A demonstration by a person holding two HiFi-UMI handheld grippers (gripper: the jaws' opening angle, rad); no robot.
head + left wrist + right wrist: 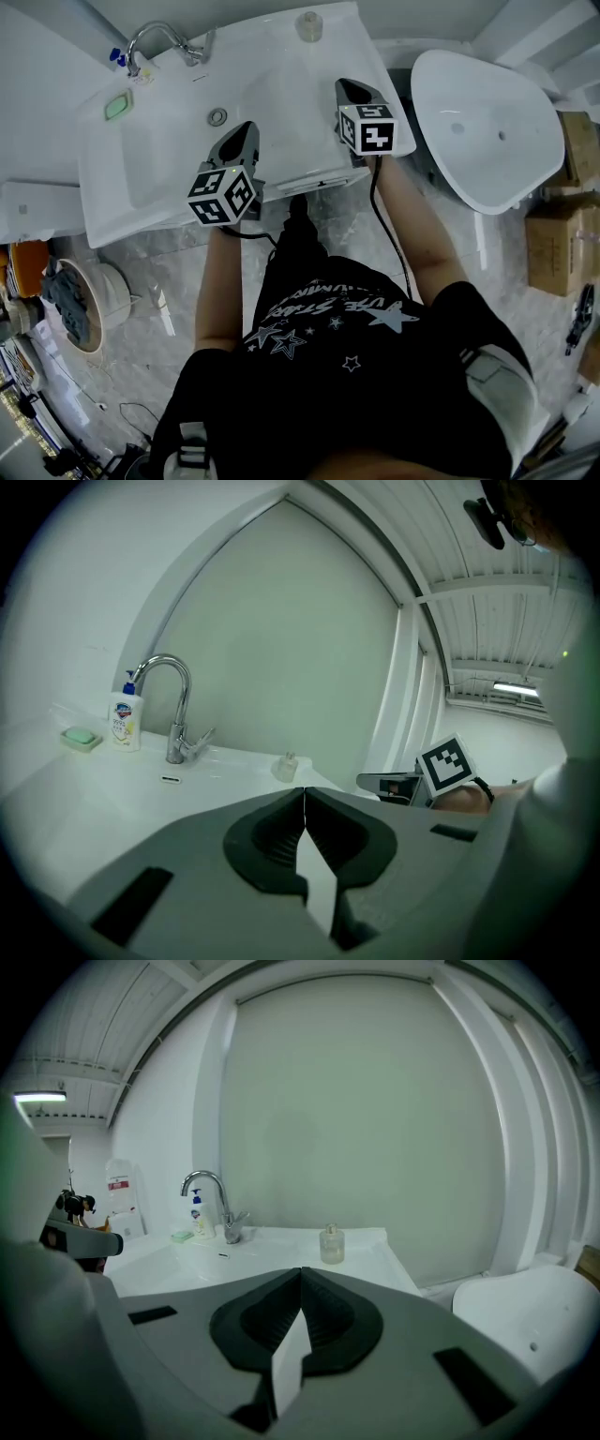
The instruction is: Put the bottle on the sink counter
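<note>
Jaws first: we find the left gripper point(305, 791) closed tip to tip, nothing between. The right gripper point(301, 1269) is the same, pressed together and empty.

Both grippers hang over the front edge of the sink counter point(361, 52), pointing toward the back wall.

The small clear bottle point(330, 1243) stands upright on the counter's far right corner, long axis vertical, stopper up. It is well apart from both grippers, with the basin point(253, 98) lying between on the left side.

From the right gripper view it sits ahead and a little to the right of the jaw line. From the left gripper view it lies ahead, close to centre but farther off. We judge the right gripper the nearer.

A hand-soap bottle point(125, 721) stands by the faucet point(173, 710) at the far left. We cannot tell which bottle the task means.

With the clear bottle already on the counter and nothing gripped, we judge the placing done or not begun. Any pick would need the jaws opened first.
</note>
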